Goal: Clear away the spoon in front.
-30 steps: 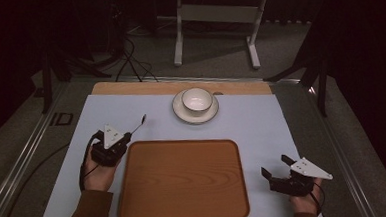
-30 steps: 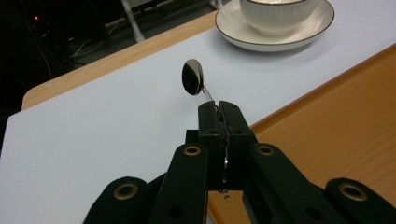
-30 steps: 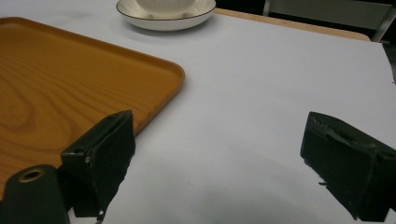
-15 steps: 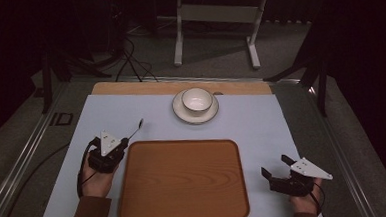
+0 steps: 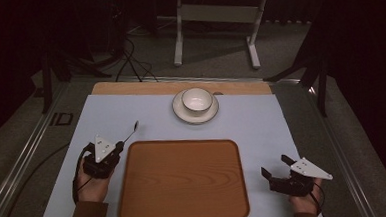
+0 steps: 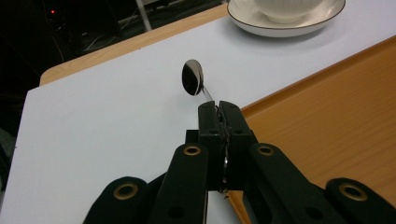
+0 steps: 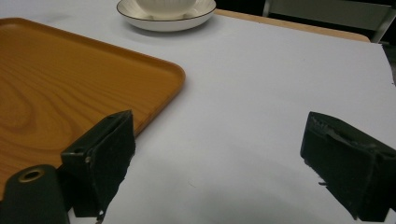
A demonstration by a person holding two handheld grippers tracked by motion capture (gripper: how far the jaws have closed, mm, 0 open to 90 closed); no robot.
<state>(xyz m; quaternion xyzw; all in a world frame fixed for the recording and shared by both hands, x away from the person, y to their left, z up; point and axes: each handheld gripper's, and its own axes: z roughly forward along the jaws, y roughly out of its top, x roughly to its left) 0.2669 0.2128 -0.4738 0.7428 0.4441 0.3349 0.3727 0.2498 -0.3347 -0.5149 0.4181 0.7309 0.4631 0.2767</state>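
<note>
Overhead first: my left gripper sits at the left edge of the wooden tray, clamped on a spoon whose bowl points far and right, above the pale mat. My right gripper rests near the tray's near-right corner, jaws spread and holding nothing. A cup on its saucer stands beyond the tray's far edge, well apart from both grippers.

Left gripper view: the left gripper has its jaws pressed together on the spoon's handle, which is mostly hidden between them; the spoon bowl projects beyond the tips. The saucer is cut off at the top.

Right gripper view: the right gripper shows its jaws wide apart over bare mat, the tray at left. The saucer is cropped at the top edge.
</note>
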